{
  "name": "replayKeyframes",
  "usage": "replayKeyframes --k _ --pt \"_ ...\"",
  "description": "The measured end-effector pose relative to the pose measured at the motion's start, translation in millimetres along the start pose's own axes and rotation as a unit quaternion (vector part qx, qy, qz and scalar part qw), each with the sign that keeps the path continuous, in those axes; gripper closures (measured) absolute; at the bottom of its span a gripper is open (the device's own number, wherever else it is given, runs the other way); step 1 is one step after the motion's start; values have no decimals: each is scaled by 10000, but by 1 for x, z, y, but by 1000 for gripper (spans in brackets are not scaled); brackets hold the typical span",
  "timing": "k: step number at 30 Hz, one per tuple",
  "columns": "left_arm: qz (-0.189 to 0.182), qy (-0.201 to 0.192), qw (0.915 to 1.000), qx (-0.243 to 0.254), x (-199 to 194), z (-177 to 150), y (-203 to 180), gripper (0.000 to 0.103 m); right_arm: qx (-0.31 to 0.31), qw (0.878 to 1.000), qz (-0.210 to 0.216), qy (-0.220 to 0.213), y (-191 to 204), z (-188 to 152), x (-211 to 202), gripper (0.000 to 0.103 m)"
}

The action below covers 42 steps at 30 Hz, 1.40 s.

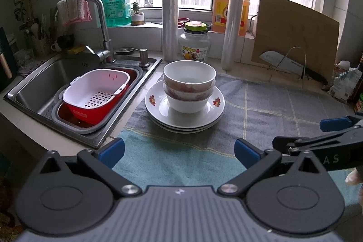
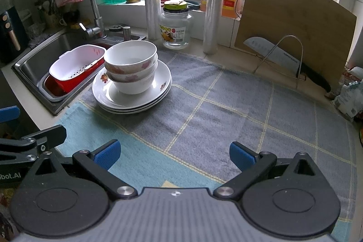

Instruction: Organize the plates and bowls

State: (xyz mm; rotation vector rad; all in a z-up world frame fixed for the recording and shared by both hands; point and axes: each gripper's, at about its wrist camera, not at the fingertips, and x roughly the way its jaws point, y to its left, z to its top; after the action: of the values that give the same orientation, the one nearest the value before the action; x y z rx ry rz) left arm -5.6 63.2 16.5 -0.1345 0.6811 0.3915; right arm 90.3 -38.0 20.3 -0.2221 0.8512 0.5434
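Three white bowls [image 1: 189,85] with reddish flower prints are nested on a stack of three white plates [image 1: 204,116] on the grey checked cloth, beside the sink. The right wrist view shows the same bowls [image 2: 131,68] and plates [image 2: 162,83] at left centre. My left gripper [image 1: 179,151] is open and empty, hovering short of the stack. My right gripper [image 2: 174,154] is open too, holding nothing, over bare cloth to the right of the stack. Each gripper shows at the edge of the other's view.
A steel sink [image 1: 38,83] with a white colander [image 1: 95,90] in a red basin lies left of the stack. Behind stand a glass jar [image 1: 195,44], two film rolls [image 1: 170,26], an oil jug [image 1: 226,8], a cutting board [image 2: 295,22] and a knife [image 2: 283,56] in a wire rack.
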Motion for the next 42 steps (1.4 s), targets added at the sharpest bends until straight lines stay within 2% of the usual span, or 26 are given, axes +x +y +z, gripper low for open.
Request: replayKeyframes --k 42 --pt "-20 -5 10000 62 7 12 -1 1 25 10000 -41 2 -4 7 3 0"
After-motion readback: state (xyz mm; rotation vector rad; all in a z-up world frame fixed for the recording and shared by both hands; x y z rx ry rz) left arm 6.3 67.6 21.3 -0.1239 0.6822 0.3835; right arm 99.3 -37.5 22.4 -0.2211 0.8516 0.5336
